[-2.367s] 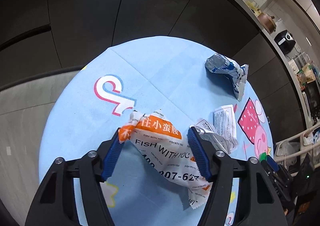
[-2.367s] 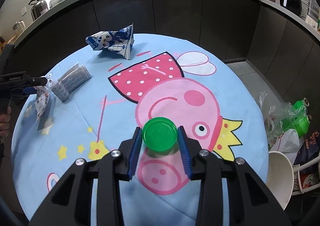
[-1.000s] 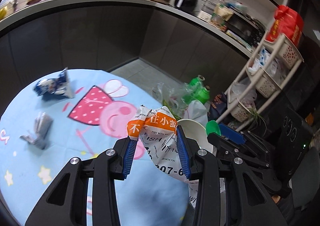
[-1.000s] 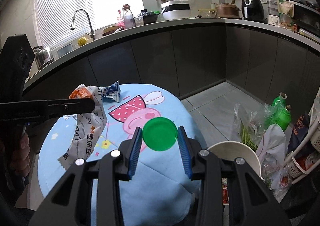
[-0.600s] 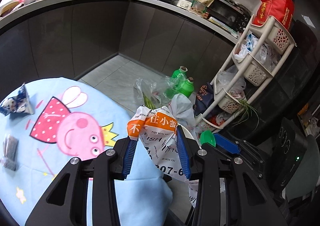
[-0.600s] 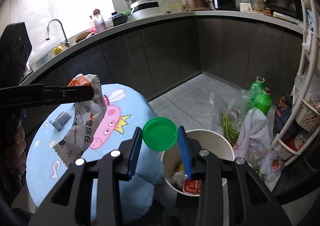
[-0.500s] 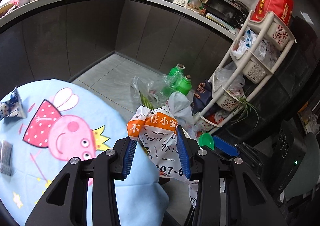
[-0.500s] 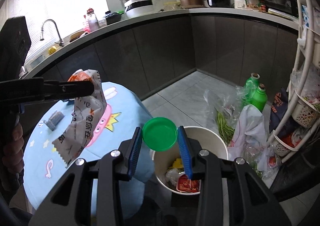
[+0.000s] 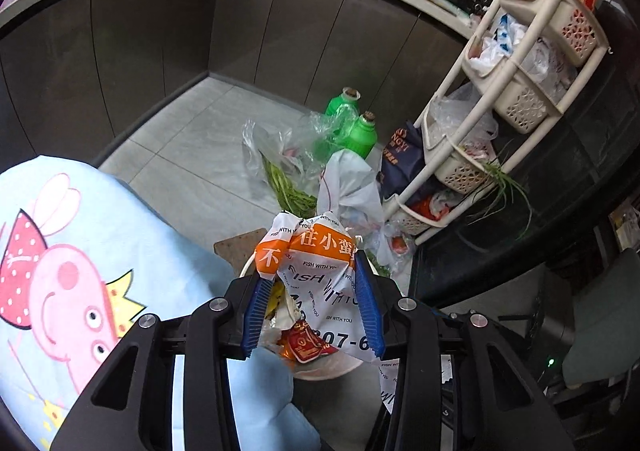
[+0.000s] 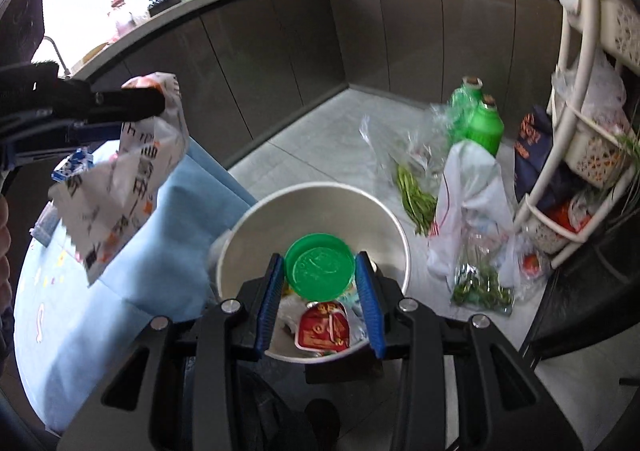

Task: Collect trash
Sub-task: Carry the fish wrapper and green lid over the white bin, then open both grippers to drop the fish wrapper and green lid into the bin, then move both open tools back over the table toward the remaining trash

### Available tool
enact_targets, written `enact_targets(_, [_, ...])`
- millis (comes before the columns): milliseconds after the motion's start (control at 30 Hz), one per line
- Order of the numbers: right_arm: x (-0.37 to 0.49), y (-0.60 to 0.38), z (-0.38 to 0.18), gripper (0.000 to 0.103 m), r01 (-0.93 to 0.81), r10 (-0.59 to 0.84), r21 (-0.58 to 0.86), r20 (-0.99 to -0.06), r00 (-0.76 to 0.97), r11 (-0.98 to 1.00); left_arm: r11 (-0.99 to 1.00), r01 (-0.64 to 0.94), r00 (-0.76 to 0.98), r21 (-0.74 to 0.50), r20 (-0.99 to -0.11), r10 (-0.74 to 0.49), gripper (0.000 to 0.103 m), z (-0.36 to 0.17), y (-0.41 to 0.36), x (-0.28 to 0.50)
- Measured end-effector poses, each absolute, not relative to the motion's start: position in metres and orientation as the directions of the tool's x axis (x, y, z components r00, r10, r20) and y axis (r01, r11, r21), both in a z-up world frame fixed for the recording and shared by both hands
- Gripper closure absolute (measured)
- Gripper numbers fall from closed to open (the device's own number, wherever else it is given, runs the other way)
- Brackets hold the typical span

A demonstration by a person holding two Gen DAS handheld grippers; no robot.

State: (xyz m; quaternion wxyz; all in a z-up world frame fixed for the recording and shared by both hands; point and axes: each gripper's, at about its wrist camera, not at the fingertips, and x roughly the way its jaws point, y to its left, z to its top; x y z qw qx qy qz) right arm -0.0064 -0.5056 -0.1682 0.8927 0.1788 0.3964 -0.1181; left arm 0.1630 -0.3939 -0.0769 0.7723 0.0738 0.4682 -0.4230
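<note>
Kitchen around you has dark grey cabinet fronts under a pale worktop, and a floor of large grey tiles. At your left is the round surface [image 9: 168,251], covered with a light blue cloth that carries a pink cartoon pig.

On the floor just beside it stands one round white plastic trash bin [image 10: 384,219], smooth inside, with some wrappers at its bottom, one of them a red sachet [image 10: 324,327]. Behind the bin you have two green plastic bottles [image 10: 482,123], one clear plastic bag with long green vegetables [image 10: 416,187] and one crumpled white plastic bag [image 10: 472,187]. At the right stands one cream plastic rack with perforated baskets [image 9: 524,91].

Your left gripper [image 9: 312,299] holds between its blue ribbed jaws one crinkled white and orange snack wrapper with black print [image 9: 320,267], above the near rim of the bin. Your right gripper [image 10: 318,283] holds in its narrow jaws one round green plastic lid [image 10: 320,267], flat and shiny, directly over the bin's opening.
</note>
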Motion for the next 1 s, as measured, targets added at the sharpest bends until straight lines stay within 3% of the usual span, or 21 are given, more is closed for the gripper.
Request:
enact_targets(233, [0.002,-0.509,-0.192,0.063,0.338,-0.050,0.221,-0.769,0.637,0.915,0.613,0.743,0.174,-0.268,-0.807,-0.564,0.060,-0.094,-0.415,0.166])
enact_targets(267, [0.004,-0.509,-0.195,0.058,0.334,-0.048,0.218,-0.770,0.636,0.917,0.609,0.747,0.171,-0.267,-0.809,-0.563,0.057,-0.096,-0.416,0.165])
enact_targets(333, [0.005,-0.507,-0.198,0.019,0.338,-0.072,0.193,-0.768,0.637,0.921,0.608,0.745,0.165,-0.274,-0.808,-0.566,0.045,-0.097,-0.416,0.165])
enact_targets(400, [0.003,-0.503,-0.197,0.017,0.323,-0.084,0.175,-0.755,0.650,0.930,0.609,0.741,0.173,-0.284,-0.795,-0.581,0.023,-0.095,-0.413,0.165])
enact_targets(533, [0.002,-0.502,-0.198,0.005,0.306,-0.088,0.151,-0.760,0.644,0.940,0.627,0.723,0.210,-0.289,-0.773,-0.598,0.010,-0.088,-0.407,0.167])
enact_targets(1000, [-0.003,-0.493,-0.177,0.004,0.290,-0.079,0.159,-0.743,0.664,0.944,0.665,0.689,0.251,-0.288,-0.766,-0.592,0.009,-0.074,-0.387,0.163])
